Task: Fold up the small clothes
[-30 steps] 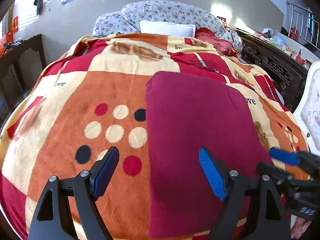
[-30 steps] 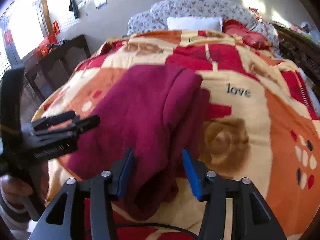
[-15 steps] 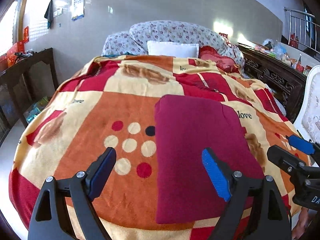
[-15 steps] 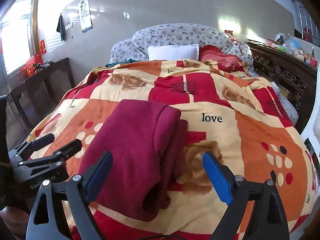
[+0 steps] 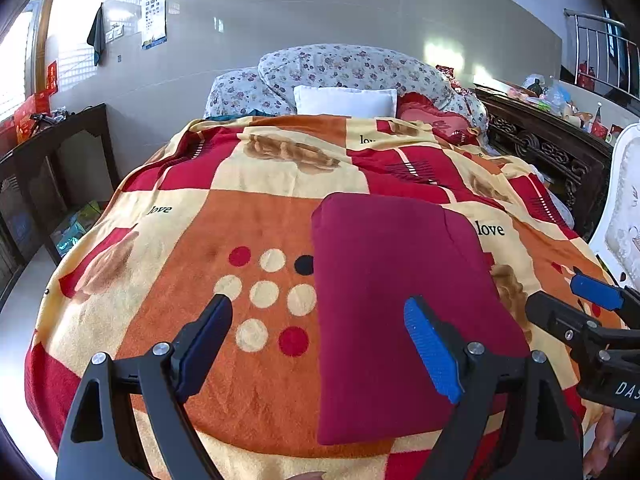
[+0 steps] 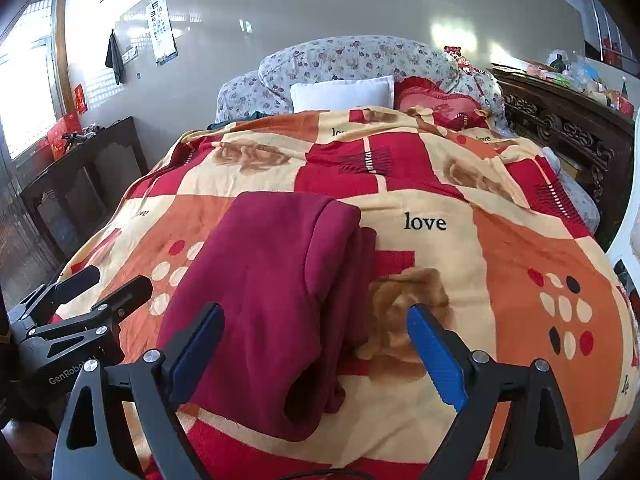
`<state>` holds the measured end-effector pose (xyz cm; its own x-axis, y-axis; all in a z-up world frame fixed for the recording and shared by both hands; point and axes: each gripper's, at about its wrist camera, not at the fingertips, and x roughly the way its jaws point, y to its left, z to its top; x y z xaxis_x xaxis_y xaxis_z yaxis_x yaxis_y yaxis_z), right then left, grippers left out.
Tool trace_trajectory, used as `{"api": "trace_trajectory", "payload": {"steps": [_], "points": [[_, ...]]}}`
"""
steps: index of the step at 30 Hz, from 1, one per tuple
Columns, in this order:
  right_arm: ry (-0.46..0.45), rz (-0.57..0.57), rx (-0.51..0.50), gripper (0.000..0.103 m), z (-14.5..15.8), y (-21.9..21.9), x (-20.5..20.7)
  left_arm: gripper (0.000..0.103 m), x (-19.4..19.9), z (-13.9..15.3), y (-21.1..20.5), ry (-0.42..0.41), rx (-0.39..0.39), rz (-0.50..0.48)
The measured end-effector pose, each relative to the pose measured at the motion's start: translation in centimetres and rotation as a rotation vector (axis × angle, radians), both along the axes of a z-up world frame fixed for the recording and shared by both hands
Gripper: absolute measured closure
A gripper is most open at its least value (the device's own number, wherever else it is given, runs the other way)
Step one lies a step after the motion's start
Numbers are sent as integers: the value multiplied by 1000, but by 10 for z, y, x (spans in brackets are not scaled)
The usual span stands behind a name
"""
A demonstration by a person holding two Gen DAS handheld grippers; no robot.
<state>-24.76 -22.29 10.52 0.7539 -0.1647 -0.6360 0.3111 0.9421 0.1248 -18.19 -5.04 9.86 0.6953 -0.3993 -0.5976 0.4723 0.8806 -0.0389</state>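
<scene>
We look down a bed covered by one fleece blanket checked in red, orange and cream, with brown roses, dotted squares and the word "love" on it. At the far end, against a pale glossy wall, we count one white rectangular pillow, one red ruffled cushion just to its right, and a rolled floral quilt behind both. One eye chart hangs on the wall, with one dark cloth on a hook beside it. One dark wooden cabinet stands to the left of the bed, and a carved dark wooden frame runs along the right.

We see just one garment: a dark red fleece piece folded into a thick rectangle, lying flat on the near half of the blanket.

We count two claws, each with two blue-padded fingers. The left claw has its fingers spread wide apart, gripping nothing; its right finger is over the garment's near part and its left finger is over the dotted orange square. The right claw is likewise spread wide and empty. The garment's near right edge, where its folded layers show, lies between the right claw's fingers in the right wrist view; neither pad presses on it. Each claw shows at the edge of the other's view.
</scene>
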Motion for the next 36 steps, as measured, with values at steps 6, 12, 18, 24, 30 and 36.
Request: {"api": "trace_trajectory", "payload": {"steps": [6,12,18,24,30,36], "points": [[6,4,-1,8,-3,0,2,16,1,-1,0,3,2,2],[11,3,10,8,-6,-1,3,16,1,-1,0,8,1,1],[15,12,8,8,-6,1,4,16,1,-2,-1,8,3,1],[21,18,6,8,-7,3,5,16,1,-2,-2,9,3,3],[26,18,13,8,-9,3,7,16,1,-3,-2,11,5,1],[34,26,13,8,-11,3,8,16,1,-3,-2,11,4,2]]}}
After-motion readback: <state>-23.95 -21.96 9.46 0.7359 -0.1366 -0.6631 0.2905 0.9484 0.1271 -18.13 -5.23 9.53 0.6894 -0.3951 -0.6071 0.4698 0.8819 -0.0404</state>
